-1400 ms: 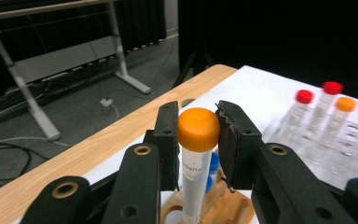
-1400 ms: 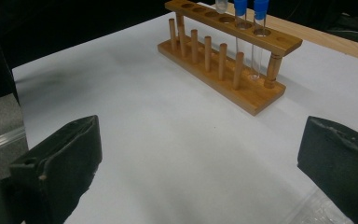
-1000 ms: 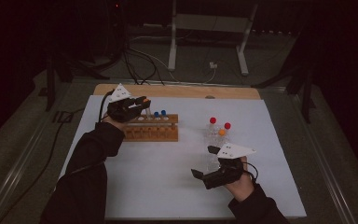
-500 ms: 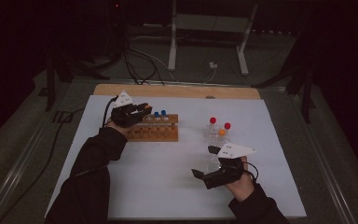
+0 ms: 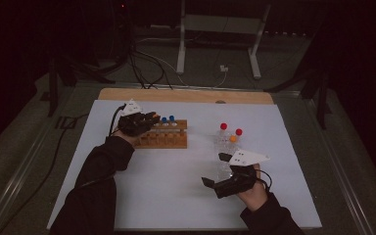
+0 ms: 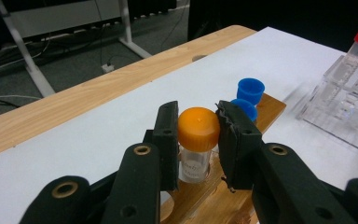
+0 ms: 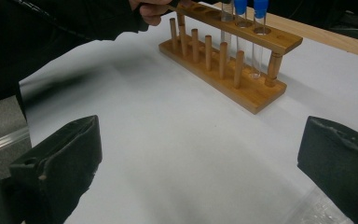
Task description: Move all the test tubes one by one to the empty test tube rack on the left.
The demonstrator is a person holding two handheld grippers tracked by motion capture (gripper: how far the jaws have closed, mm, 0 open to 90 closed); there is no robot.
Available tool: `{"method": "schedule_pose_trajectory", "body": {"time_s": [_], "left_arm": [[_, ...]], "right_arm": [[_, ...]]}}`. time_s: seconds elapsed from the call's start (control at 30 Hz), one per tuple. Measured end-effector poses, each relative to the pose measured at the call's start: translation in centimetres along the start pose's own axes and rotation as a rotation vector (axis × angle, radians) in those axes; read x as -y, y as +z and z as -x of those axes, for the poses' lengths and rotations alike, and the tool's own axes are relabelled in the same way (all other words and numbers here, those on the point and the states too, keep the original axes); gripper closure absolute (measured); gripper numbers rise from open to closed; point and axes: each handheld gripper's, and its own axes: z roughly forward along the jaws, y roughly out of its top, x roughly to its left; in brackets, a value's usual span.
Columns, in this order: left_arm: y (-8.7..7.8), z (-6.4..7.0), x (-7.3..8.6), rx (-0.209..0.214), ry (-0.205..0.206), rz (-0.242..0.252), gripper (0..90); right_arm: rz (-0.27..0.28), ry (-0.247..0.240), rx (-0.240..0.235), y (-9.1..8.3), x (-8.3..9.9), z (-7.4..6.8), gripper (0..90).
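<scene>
My left gripper [image 5: 147, 120] is shut on an orange-capped tube [image 6: 198, 135], with its jaws pressing the tube just below the cap. The tube stands upright with its lower part in a hole at the left end of the wooden rack [image 5: 169, 137]. Two blue-capped tubes [image 6: 251, 89] stand in the same rack a little farther along. My right gripper [image 5: 214, 169] rests low over the white mat near the front right. Its jaws are wide apart with nothing between them, and they face the wooden rack [image 7: 228, 70].
A clear plastic rack [image 5: 227, 144] stands just beyond my right gripper, holding two red-capped tubes [image 5: 223, 126] and an orange-capped one [image 5: 233, 139]. The mat's far edge meets a wooden strip [image 5: 186, 95]. Cables and a metal stand lie on the floor beyond.
My left gripper has moved slightly right and down onto the wooden rack with the orange-capped tube. The right gripper has stayed where it was.
</scene>
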Motion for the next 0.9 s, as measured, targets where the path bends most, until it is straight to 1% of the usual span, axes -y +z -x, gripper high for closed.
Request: {"method": "schedule_pose_trajectory", "body": {"time_s": [0.03,0.1,0.13,0.2,0.23,0.27,0.3,0.33,0.4,0.43,0.5,0.53,0.6,0.63,0.67,0.7,0.73,0.77,0.8,0.83,0.9], "left_arm": [[0.0,0.0,0.0,-0.002,0.002,-0.002,71.4],[-0.1,0.0,-0.1,0.010,0.005,-0.007,71.1],[-0.2,0.1,-0.1,0.001,0.012,-0.004,70.3],[-0.6,0.1,-0.2,0.017,0.011,0.017,65.3],[-0.8,0.2,-0.4,0.010,0.014,0.027,61.5],[-1.1,0.2,-0.5,0.017,0.009,0.035,59.0],[-1.4,0.3,-0.7,0.032,0.008,0.044,57.2],[-1.7,0.4,-0.8,0.029,0.017,0.047,56.1],[-2.4,0.6,-1.0,0.052,0.016,0.057,49.4],[-2.7,0.8,-1.1,0.056,0.019,0.061,47.5],[-3.4,1.1,-1.2,0.068,0.025,0.059,40.6],[-3.8,1.3,-1.3,0.069,0.021,0.061,37.5],[-4.4,1.6,-1.3,0.091,0.021,0.060,29.8],[-4.7,1.9,-1.3,0.092,0.020,0.056,26.3],[-5.0,2.0,-1.3,0.108,0.014,0.049,22.4],[-5.3,2.3,-1.3,0.117,0.013,0.042,16.6],[-5.5,2.6,-1.2,0.117,0.021,0.039,15.7],[-5.8,2.8,-1.1,0.131,0.022,0.039,13.3],[-6.1,3.1,-1.0,0.147,0.021,0.031,9.0],[-6.3,3.4,-0.9,0.148,0.024,0.027,7.9],[-6.7,3.9,-0.7,0.185,0.023,0.026,2.7]], "right_arm": [[-0.001,-0.001,-0.001,0.0,0.0,0.0,0.0],[0.002,-0.002,-0.001,-0.1,0.0,0.0,0.0],[0.004,-0.001,-0.002,-0.1,-0.1,0.0,0.0],[0.007,-0.001,-0.001,-0.3,-0.2,0.0,0.0],[0.009,-0.006,0.002,-0.4,-0.2,0.1,0.0],[0.014,-0.006,0.006,-0.5,-0.3,0.2,0.0],[0.021,-0.004,0.010,-0.8,-0.4,0.3,0.0],[0.028,-0.003,0.016,-1.0,-0.5,0.5,0.0],[0.043,-0.002,0.033,-1.6,-0.7,0.9,0.0],[0.054,0.000,0.043,-1.9,-0.8,1.1,0.0],[0.071,0.006,0.070,-2.6,-0.9,1.7,0.0],[0.080,0.014,0.083,-3.0,-1.0,2.1,0.0],[0.091,0.028,0.110,-3.6,-1.0,2.9,0.0],[0.093,0.032,0.125,-3.8,-1.0,3.3,0.0],[0.094,0.038,0.139,-4.0,-0.9,3.7,0.0],[0.090,0.046,0.151,-4.1,-0.8,4.1,0.0],[0.084,0.051,0.159,-4.2,-0.6,4.5,0.0],[0.079,0.057,0.170,-4.2,-0.5,4.8,0.0],[0.071,0.068,0.181,-4.2,-0.3,5.1,1.8],[0.065,0.077,0.193,-4.2,-0.1,5.5,2.8],[0.045,0.094,0.210,-3.9,0.3,6.1,4.5]]}}
